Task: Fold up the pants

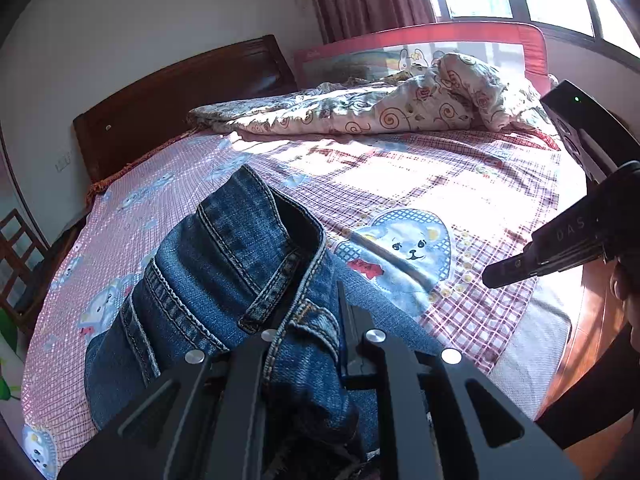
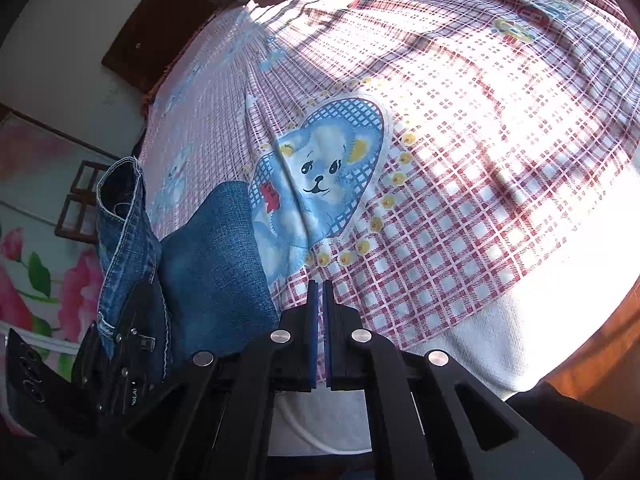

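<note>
Jeans [image 1: 224, 272] and quilt [image 1: 376, 104] on bed [image 1: 460, 184]

I can read only one marking with any confidence: pale raised letters "DAS" on the side of the black plastic right gripper [image 1: 560, 248], seen from the left wrist camera. Small print on the black left gripper body [image 2: 132, 400] is too blurred to read.

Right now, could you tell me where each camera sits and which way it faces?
Left wrist: on the left gripper, facing the headboard; fingers clamp the blue denim jeans; the right gripper shows at right.
Right wrist: on the right gripper, nearly shut on nothing, angled down at the pink plaid bedsheet.
Shared: jeans, sheet, bear print.
</note>
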Demonstrator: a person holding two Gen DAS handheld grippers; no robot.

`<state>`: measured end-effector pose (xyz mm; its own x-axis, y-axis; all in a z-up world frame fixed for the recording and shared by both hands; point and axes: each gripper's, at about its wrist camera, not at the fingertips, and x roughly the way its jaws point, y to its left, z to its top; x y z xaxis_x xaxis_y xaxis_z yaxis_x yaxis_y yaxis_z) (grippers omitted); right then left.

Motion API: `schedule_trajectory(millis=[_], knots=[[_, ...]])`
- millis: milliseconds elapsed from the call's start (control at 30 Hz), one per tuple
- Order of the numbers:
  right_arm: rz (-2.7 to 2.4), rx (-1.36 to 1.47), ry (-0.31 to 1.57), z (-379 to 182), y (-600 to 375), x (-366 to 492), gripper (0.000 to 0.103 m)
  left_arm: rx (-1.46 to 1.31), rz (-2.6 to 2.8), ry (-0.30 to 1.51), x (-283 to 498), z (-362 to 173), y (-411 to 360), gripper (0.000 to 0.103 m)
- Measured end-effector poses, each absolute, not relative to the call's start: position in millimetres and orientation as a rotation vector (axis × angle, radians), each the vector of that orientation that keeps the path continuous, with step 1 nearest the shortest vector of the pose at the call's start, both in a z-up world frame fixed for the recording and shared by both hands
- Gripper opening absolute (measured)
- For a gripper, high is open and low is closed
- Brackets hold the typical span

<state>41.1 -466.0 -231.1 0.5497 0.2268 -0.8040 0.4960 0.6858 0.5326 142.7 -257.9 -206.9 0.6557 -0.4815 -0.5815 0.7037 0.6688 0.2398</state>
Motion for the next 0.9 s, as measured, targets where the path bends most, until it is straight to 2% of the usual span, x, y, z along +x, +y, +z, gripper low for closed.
schedule_trajectory(millis=[67,133,200,233,267,300,333,367,500,633,700,733,833,900], knots=[[-0.190,0.824,0.997,-228.7,-465.7,42.9,0.001,0.548,-0.727,0.494,138.0,-215.1,-271.7,0.010],[-0.196,0.803,0.966,-219.6,-468.3,45.4,0.001,0.642,-0.774,0.577,137.5,-237.9,-286.0,0.011],[-0.181,0.797,0.940,-206.7,-469.9,54.6,0.001,0.734,-0.800,0.614,129.2,-260.4,-292.2,0.020],[-0.152,0.794,0.935,-200.5,-468.7,63.2,0.001,0.756,-0.798,0.598,123.5,-262.5,-293.4,0.028],[-0.118,0.776,0.938,-193.5,-465.0,73.5,0.001,0.764,-0.803,0.586,118.3,-260.6,-293.8,0.044],[-0.081,0.742,0.946,-185.2,-457.8,86.3,0.001,0.762,-0.799,0.577,114.2,-256.3,-293.3,0.054],[-0.040,0.706,0.948,-177.1,-449.4,98.5,0.001,0.751,-0.760,0.544,110.2,-249.4,-290.3,0.081],[0.003,0.680,0.948,-170.0,-440.7,110.0,0.001,0.711,-0.763,0.523,106.0,-239.3,-282.6,0.097],[0.159,0.591,0.963,-148.1,-402.6,149.7,0.001,0.471,-0.800,0.520,94.5,-197.1,-233.9,0.097],[0.254,0.514,1.012,-155.0,-365.5,177.5,0.001,0.272,-0.687,0.599,122.4,-174.0,-187.0,0.096],[0.251,0.504,1.029,-163.7,-354.8,183.1,0.001,0.210,-0.607,0.684,145.6,-175.6,-166.8,0.087],[0.234,0.497,1.043,-169.0,-352.0,186.3,0.001,0.190,-0.569,0.722,157.1,-177.5,-160.6,0.075],[0.134,0.466,1.076,-184.8,-352.9,189.3,0.001,0.161,-0.426,0.780,177.2,-177.8,-141.1,0.070],[0.064,0.462,1.164,-209.2,-358.6,190.7,0.001,0.123,-0.365,0.805,187.0,-176.2,-134.1,0.070]])
